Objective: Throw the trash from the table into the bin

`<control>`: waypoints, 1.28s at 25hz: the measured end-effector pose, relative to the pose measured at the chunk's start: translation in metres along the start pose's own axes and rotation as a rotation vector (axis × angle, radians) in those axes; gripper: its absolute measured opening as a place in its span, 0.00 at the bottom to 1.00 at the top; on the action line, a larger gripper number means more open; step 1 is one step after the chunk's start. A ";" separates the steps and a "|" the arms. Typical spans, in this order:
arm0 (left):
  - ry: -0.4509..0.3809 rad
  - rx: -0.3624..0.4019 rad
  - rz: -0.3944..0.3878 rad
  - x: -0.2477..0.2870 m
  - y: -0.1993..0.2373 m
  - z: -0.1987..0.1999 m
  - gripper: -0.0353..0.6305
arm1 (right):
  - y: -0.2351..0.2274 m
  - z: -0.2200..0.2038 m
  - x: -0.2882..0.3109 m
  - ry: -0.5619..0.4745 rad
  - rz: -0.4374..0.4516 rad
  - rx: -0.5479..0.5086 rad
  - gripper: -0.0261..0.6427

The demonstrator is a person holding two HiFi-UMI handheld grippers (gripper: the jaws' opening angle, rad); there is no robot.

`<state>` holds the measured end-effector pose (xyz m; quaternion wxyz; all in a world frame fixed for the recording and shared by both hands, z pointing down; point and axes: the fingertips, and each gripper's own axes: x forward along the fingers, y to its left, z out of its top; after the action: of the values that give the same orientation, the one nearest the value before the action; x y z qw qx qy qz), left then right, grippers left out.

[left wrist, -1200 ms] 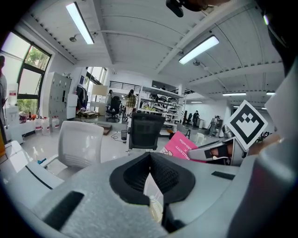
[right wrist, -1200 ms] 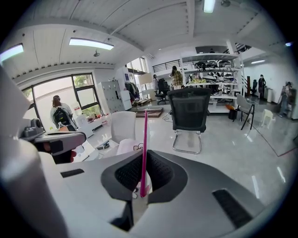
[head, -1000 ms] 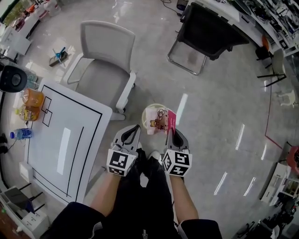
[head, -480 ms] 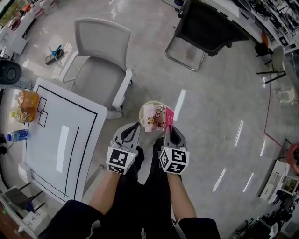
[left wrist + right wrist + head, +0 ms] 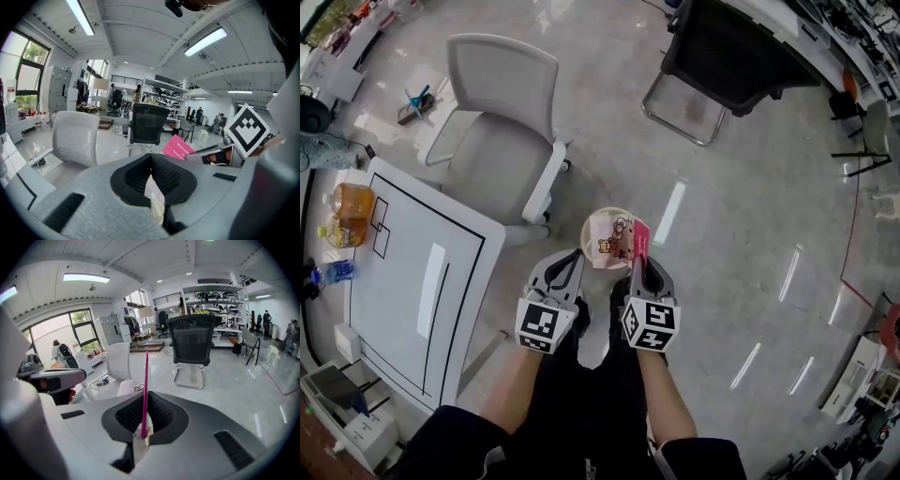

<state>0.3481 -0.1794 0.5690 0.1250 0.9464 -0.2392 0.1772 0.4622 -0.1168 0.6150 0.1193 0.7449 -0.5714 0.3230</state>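
- Bottom of the head view: the person's forearms reach up the frame, a gripper in each hand, both near the centre.
- Left gripper (image 5: pixel 566 258): jaws together at the tips with nothing between them. Its own view shows the black pads (image 5: pixel 165 177) meeting on the centre line.
- Right gripper (image 5: pixel 637 259), just beside it: clamped on the pink packet (image 5: pixel 618 238). Its own view shows the packet edge-on, a thin pink strip (image 5: pixel 145 390) standing upright between the pads.
- From the left gripper view the packet's pink face (image 5: pixel 177 149) pokes up right of centre, next to the right gripper's marker cube (image 5: pixel 248 129).
- That packet sits right over the bin (image 5: pixel 587 228), a round cream tub on the floor just above the jaw tips. It covers most of the mouth. Whether it touches the rim I cannot tell.
- Left side of the frame: the white table (image 5: pixel 403 281) with black lines on its top.
- Beside the table's far left edge are orange drink bottles (image 5: pixel 351 201) and a water bottle (image 5: pixel 331 273).
- Upper left: a white office chair (image 5: pixel 502 122) beyond the table's corner.
- Top right: a black chair (image 5: pixel 731 52) on a metal frame, well apart from the bin across glossy floor (image 5: pixel 769 206).
- Farthest back in the gripper views: shelving (image 5: pixel 213 301) and windows (image 5: pixel 77 333).
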 end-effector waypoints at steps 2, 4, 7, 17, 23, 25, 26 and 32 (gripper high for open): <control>0.005 -0.008 0.010 0.012 0.000 -0.007 0.06 | -0.008 -0.007 0.012 0.011 0.007 -0.002 0.06; 0.008 -0.012 0.023 0.025 0.003 -0.013 0.06 | -0.016 -0.015 0.028 0.025 0.016 -0.008 0.06; 0.006 -0.030 0.050 0.045 0.010 -0.024 0.06 | -0.024 -0.029 0.054 0.045 0.035 -0.029 0.06; 0.027 -0.039 0.081 0.093 0.018 -0.092 0.06 | -0.048 -0.089 0.137 0.083 0.070 -0.052 0.06; 0.043 -0.053 0.100 0.111 0.023 -0.136 0.06 | -0.064 -0.142 0.181 0.129 0.067 -0.052 0.06; 0.044 -0.058 0.103 0.113 0.026 -0.147 0.06 | -0.066 -0.164 0.197 0.147 0.062 -0.049 0.06; 0.045 -0.060 0.105 0.114 0.027 -0.152 0.06 | -0.067 -0.175 0.204 0.157 0.058 -0.049 0.06; 0.035 -0.055 0.114 0.116 0.033 -0.171 0.06 | -0.073 -0.229 0.239 0.196 0.061 -0.092 0.06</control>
<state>0.3794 -0.2001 0.7748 0.1450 0.9242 -0.2952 0.1939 0.4838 -0.1533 0.9508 0.1986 0.6859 -0.5935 0.3712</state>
